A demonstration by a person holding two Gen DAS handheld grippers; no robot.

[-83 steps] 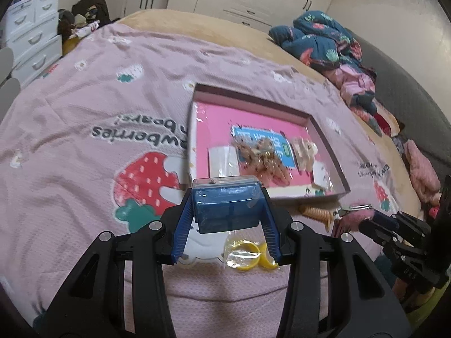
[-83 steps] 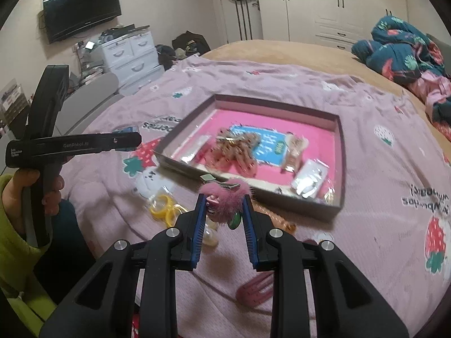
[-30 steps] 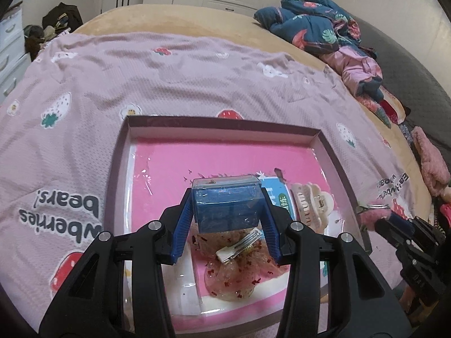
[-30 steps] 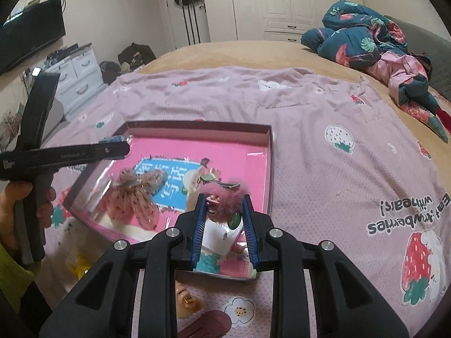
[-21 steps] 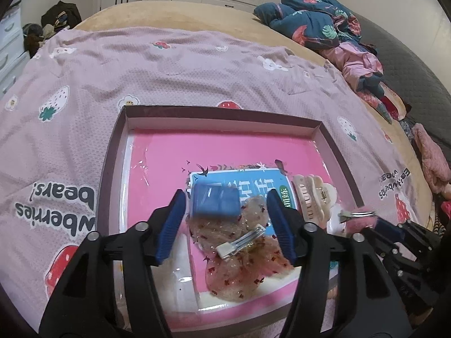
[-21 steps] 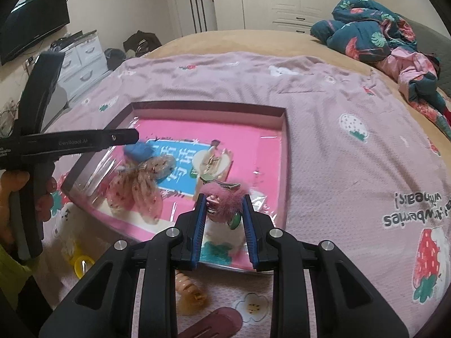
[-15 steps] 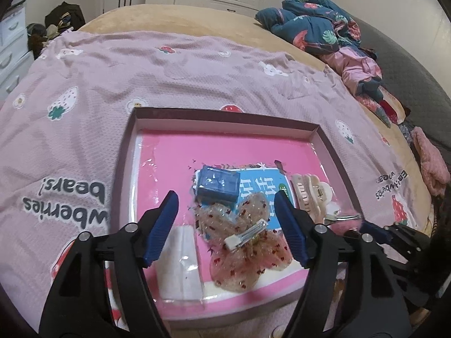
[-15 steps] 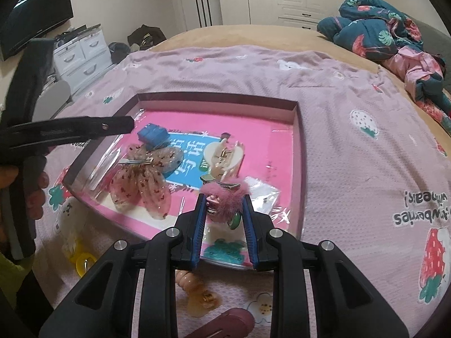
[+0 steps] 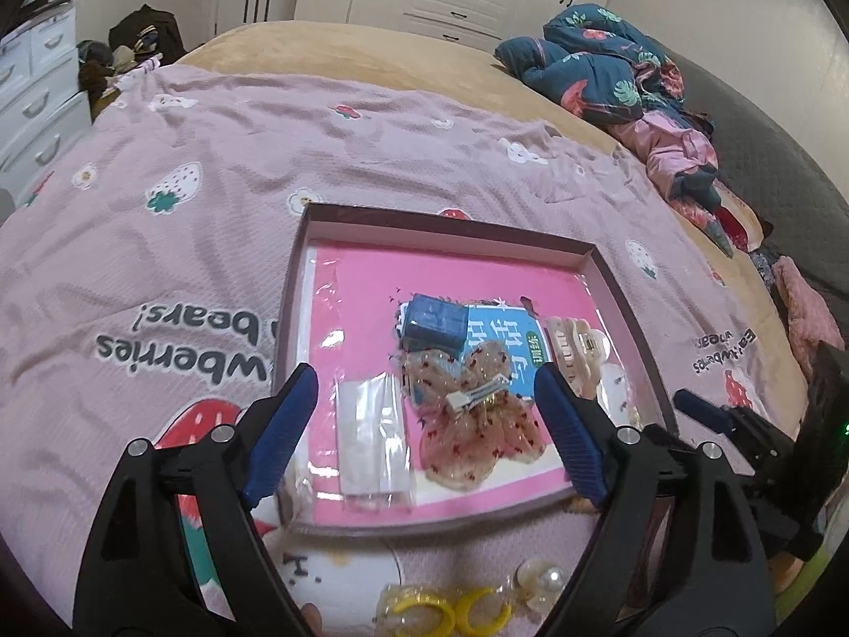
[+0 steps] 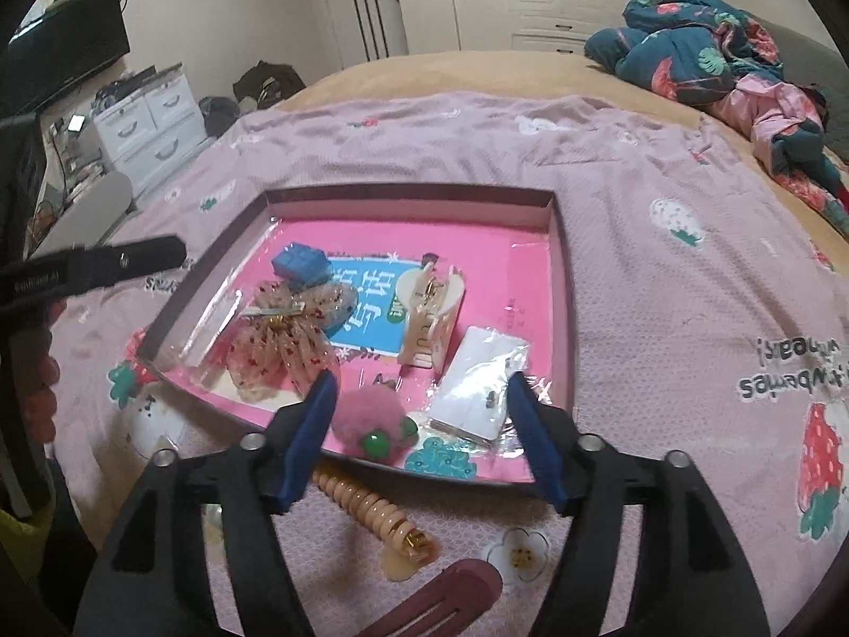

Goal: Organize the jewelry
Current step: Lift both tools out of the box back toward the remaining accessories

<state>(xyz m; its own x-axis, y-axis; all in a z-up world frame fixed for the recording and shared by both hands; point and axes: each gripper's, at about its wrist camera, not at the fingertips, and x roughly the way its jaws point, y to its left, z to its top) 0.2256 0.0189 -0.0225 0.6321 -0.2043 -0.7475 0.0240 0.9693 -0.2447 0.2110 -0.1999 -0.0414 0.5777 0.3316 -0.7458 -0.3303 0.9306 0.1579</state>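
A shallow box with a pink floor [image 9: 339, 286] [image 10: 525, 286] lies on the bed. In it are a blue box [image 9: 436, 321] [image 10: 301, 263], a sheer bow clip [image 9: 477, 414] [image 10: 276, 339], a cream claw clip [image 9: 575, 350] [image 10: 431, 313], a plastic packet [image 9: 374, 440] and a white packet [image 10: 477, 387]. A pink fuzzy clip [image 10: 369, 416] lies in the box's near edge. My left gripper [image 9: 424, 435] is open and empty over the box's near side. My right gripper [image 10: 419, 435] is open and empty, just behind the fuzzy clip.
On the pink strawberry blanket [image 9: 159, 244] in front of the box lie yellow rings [image 9: 445, 610], pearl pieces [image 9: 541, 578], a peach spiral hair tie [image 10: 371, 515] and a dark pink clip [image 10: 451, 600]. A heap of clothes [image 10: 716, 37] lies at the far right.
My left gripper opened and dropped the blue box into the pink box, then pulled back. My right gripper opened and let the pink fuzzy clip fall into the box's near edge.
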